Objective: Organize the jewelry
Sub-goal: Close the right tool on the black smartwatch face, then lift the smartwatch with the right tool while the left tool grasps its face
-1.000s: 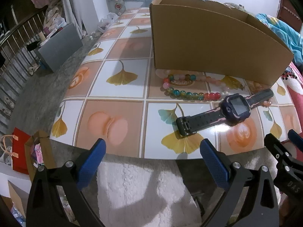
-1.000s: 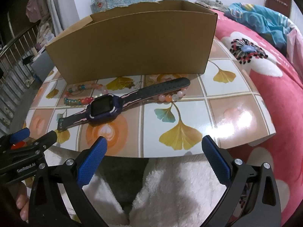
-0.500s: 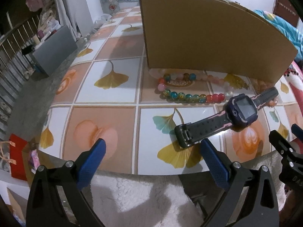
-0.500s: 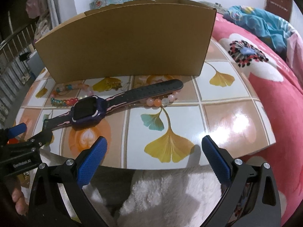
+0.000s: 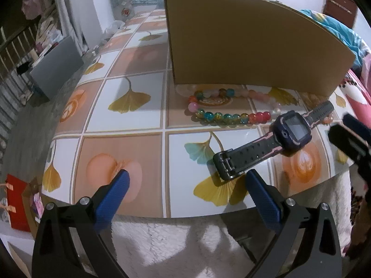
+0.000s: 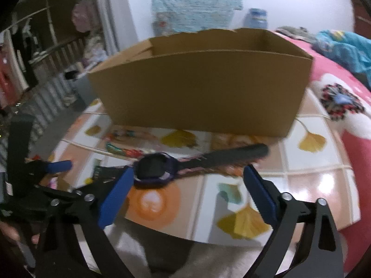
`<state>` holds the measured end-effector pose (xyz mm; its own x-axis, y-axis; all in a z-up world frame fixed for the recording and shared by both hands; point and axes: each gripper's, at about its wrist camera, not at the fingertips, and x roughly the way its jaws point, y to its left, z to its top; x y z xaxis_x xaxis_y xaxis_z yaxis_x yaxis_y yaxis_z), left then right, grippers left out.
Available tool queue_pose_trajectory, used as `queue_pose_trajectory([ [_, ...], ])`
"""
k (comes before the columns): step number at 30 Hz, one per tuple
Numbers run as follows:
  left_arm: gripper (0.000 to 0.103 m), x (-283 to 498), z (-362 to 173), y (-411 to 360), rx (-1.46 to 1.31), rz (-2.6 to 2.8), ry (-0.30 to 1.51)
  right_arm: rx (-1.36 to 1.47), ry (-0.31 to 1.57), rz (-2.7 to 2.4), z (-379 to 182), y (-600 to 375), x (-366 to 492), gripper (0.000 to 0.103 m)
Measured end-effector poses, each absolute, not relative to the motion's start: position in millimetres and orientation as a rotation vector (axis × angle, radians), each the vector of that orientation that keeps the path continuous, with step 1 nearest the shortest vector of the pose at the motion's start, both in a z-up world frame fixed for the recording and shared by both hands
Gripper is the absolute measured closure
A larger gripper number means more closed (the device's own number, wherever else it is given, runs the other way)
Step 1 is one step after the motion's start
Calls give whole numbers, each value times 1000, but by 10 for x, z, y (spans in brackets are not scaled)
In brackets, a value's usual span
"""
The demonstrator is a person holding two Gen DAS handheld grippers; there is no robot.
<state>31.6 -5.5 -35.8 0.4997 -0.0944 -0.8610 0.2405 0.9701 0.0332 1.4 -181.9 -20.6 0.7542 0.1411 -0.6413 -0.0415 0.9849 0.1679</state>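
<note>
A purple smartwatch with a black-and-pink strap lies on the tiled table, in front of a cardboard box. Bead bracelets lie between watch and box: a multicoloured one and a pale pink one. My left gripper is open and empty over the table's near edge, its right finger by the watch's buckle end. My right gripper is open and empty, close above the watch, its left finger beside the watch face. The box stands open-topped behind.
The table has a glossy ginkgo-leaf tile pattern and a rounded near edge. A white fluffy cloth lies below the edge. A pink floral bed is to the right. A grey case stands on the floor at the left.
Both grippers have moved forward over the table toward the watch. The right gripper has shifted left and closer to the watch face. The objects have not moved.
</note>
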Motion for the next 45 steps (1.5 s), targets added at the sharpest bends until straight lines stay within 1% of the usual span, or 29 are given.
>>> queue_pose_trajectory([
  [3,4,324,-358,-45,176,-241,1017,151,702,180,-174,-1765,64,26],
  [8,6,308,-311,20,140,-343,1004,172,724,271,-171,-1682,147,46],
  [9,8,292,-283,39,110,-379,995,174,732,277,-180,-1681,164,48],
  [10,10,282,-263,47,79,-416,993,177,742,281,-196,-1677,186,52],
  [12,16,277,-240,42,30,-472,996,184,761,282,-231,-1681,205,62],
  [13,17,280,-236,34,5,-500,998,185,772,283,-244,-1690,210,65],
  [14,23,276,-235,25,-15,-522,1003,182,785,282,-270,-1692,221,69],
  [15,26,290,-245,11,-40,-548,1014,178,789,274,-277,-1694,223,70],
  [20,30,347,-254,13,-122,-594,1022,195,822,273,-352,-1717,269,81],
  [27,32,431,-302,193,-348,-650,1054,183,825,270,-347,-1719,249,81],
  [30,32,472,-319,383,-534,-706,1058,179,826,268,-353,-1715,259,81],
  [31,32,493,-333,459,-636,-753,1052,179,827,268,-352,-1716,261,81],
  [34,32,544,-344,542,-785,-812,1044,172,825,266,-344,-1713,258,81],
  [38,33,579,-327,463,-743,-792,1061,166,823,263,-351,-1699,257,81],
  [41,34,567,-285,379,-654,-761,1060,165,822,261,-353,-1698,257,81],
  [45,39,570,-273,376,-675,-792,1030,164,820,261,-355,-1696,259,81],
])
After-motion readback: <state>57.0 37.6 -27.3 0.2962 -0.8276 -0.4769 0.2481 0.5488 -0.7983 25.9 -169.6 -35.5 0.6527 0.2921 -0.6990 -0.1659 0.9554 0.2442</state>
